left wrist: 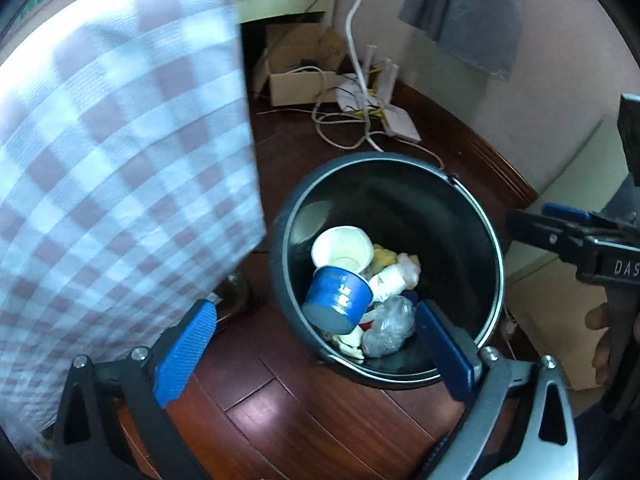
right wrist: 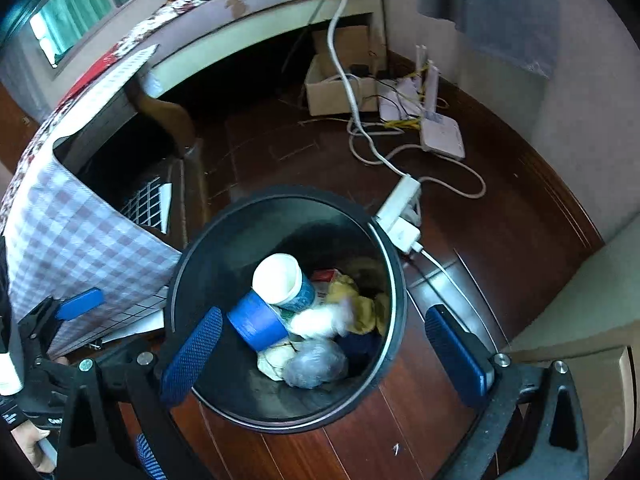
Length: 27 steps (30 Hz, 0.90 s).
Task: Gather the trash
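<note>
Right, both my jaws hang over the black bin [left wrist: 492, 240] on the dark wood floor [left wrist: 280, 408], nothing gripped in either.

Left wrist view, L to R: the checked cloth [left wrist: 120, 168] fills the left side, draping down close to my left gripper [left wrist: 316, 354]. Its jaws are spread wide, blue pads [left wrist: 186, 354] apart, one near the cloth, the other over the bin's near rim. Inside the bin: a white cup [left wrist: 342, 248] lying on its side, mouth toward me, a blue paper cup [left wrist: 340, 296] tipped across it w/ its base toward me, touching. Below-right of those a crumpled clear plastic wad [left wrist: 390, 326], beside it white and yellow scraps [left wrist: 396, 272]. Behind the bin, a cardboard box [left wrist: 298, 80] and a tangle of white cable [left wrist: 352, 128] on the floor. At far right my other gripper pokes in from the edge.

Right wrist view, L to R: left gripper's blue pad shows at far left by the cloth. My right gripper [right wrist: 324, 352] is also wide open, pads either side of the bin, left pad over the rim, right pad over floor just outside. Bin contents same lot: white-mouthed cup [right wrist: 280, 280] on top, blue cup against it, a blurred white scrap [right wrist: 324, 320] mid-bin, plastic wad at the near side. A white power strip [right wrist: 400, 208] lies just beside the bin's far-right rim; can't tell if touching. Router [right wrist: 440, 132] further back, near the wall.
</note>
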### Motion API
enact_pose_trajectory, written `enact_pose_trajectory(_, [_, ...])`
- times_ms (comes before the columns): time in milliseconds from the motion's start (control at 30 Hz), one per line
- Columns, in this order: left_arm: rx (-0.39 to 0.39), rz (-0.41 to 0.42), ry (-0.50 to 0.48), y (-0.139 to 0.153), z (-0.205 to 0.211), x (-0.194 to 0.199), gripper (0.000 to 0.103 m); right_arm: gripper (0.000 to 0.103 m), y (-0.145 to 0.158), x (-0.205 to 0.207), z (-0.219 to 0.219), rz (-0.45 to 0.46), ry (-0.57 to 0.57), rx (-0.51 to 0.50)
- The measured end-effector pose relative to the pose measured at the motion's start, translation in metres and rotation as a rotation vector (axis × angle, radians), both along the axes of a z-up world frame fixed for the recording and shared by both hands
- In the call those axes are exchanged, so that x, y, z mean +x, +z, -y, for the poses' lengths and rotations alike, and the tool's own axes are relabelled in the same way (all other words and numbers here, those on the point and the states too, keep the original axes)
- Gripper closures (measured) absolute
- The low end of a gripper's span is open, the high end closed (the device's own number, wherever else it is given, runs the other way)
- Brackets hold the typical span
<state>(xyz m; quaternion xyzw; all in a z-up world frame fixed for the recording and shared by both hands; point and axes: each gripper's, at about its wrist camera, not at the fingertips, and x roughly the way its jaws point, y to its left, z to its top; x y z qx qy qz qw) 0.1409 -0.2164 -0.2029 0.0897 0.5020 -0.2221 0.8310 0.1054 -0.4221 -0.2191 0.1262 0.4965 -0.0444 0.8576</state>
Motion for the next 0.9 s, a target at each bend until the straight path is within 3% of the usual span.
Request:
enact_pose_trajectory(500, [0.009,0.044,0.038,0.013,-0.02,-0.009,0.001,0.001,0.006,-0.004,-0.031,-0.008,0.064,-0.086])
enact_pose_trajectory(900, [0.011,0.156,0.107,0.062,-0.058,-0.038,0.001,0.001,0.055,-0.03,-0.08,0.069,0.155,-0.204])
